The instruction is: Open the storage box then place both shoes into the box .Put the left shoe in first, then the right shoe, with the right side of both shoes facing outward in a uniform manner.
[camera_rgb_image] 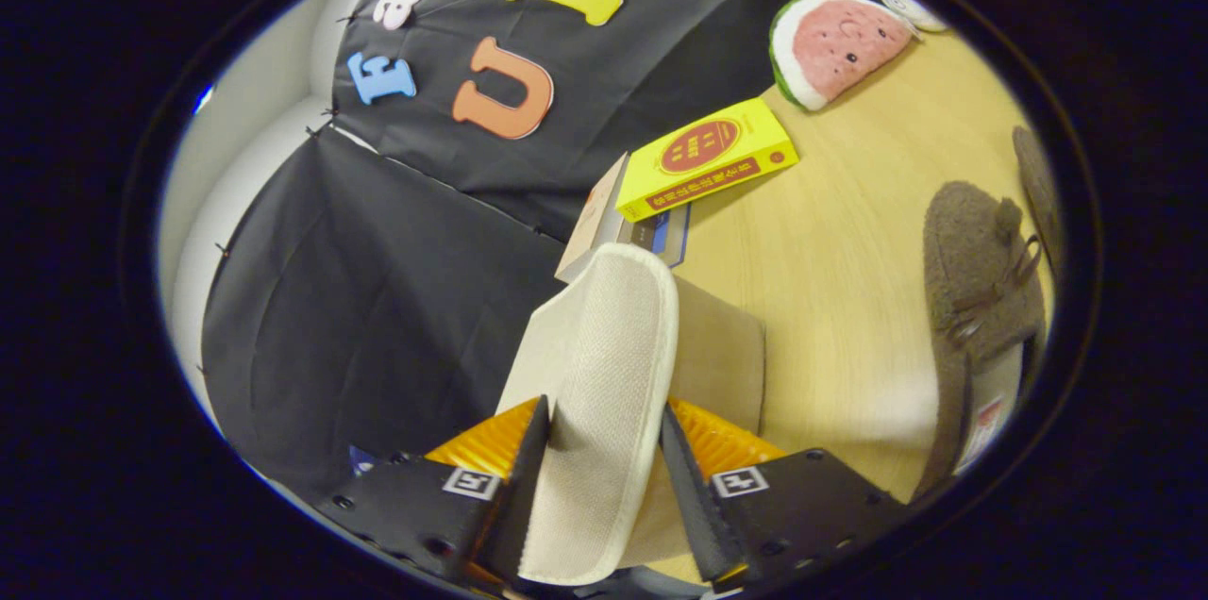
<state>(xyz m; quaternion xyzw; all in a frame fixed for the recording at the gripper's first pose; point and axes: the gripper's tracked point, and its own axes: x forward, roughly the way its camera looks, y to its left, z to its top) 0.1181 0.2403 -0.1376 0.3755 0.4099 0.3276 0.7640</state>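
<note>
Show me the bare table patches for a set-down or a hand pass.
Gripper is shut on the beige lid. The widest bare wood lies between that lid and the brown shoe. A smaller patch sits between the yellow box and the watermelon plush. It is crowded around the stacked boxes beyond the lid.

You have a cream fabric-textured panel clamped between the gripper fingers in the lower centre of the frame; both fingers press on it, and it reaches up and away from them with a rounded top edge. Whether it is the storage box's lid or a shoe sole, you cannot tell. Behind it shows a beige box wall. At the right of the frame a grey-brown fuzzy shoe with a small bow lies on the wooden tabletop.
</note>
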